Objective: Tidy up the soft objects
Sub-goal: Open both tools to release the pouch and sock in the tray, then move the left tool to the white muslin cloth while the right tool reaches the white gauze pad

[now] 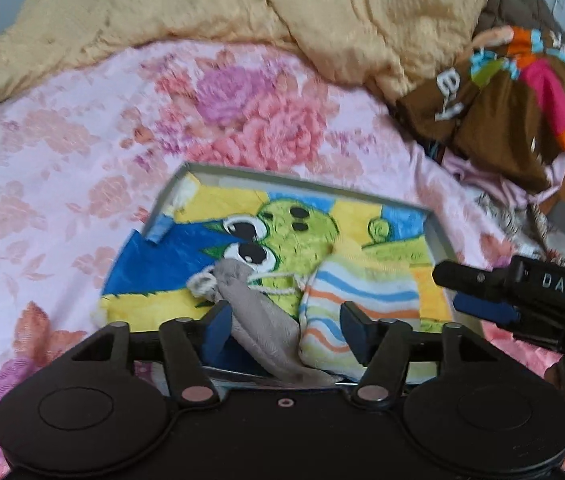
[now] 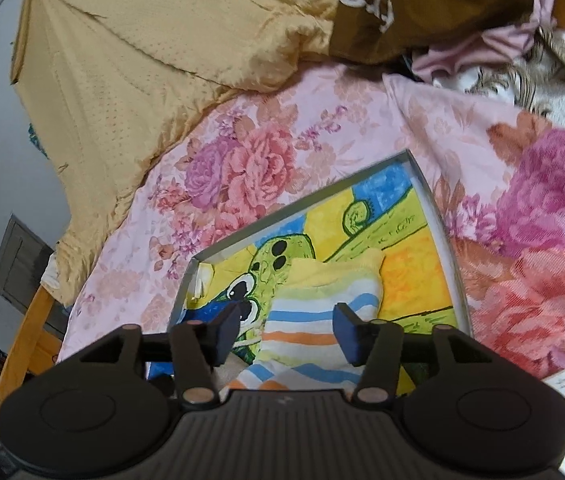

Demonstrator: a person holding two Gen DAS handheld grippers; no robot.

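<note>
A shallow grey box (image 1: 438, 232) lies on the flowered bed, lined with a bright cartoon cloth (image 1: 302, 232). In it lie a grey sock (image 1: 258, 312) and a folded striped sock (image 1: 362, 300). My left gripper (image 1: 286, 328) is open just above the box's near edge, with both socks between its fingers. My right gripper (image 2: 286, 336) is open over the striped sock (image 2: 318, 320), in the box (image 2: 438, 232). The right gripper also shows at the right of the left wrist view (image 1: 522, 292).
A tan quilt (image 1: 242, 8) is bunched along the far side of the bed. A brown garment with coloured stripes (image 1: 522, 88) lies at the far right. The pink flowered sheet (image 1: 62, 180) surrounds the box. A wooden bed frame (image 2: 26, 340) shows at the left.
</note>
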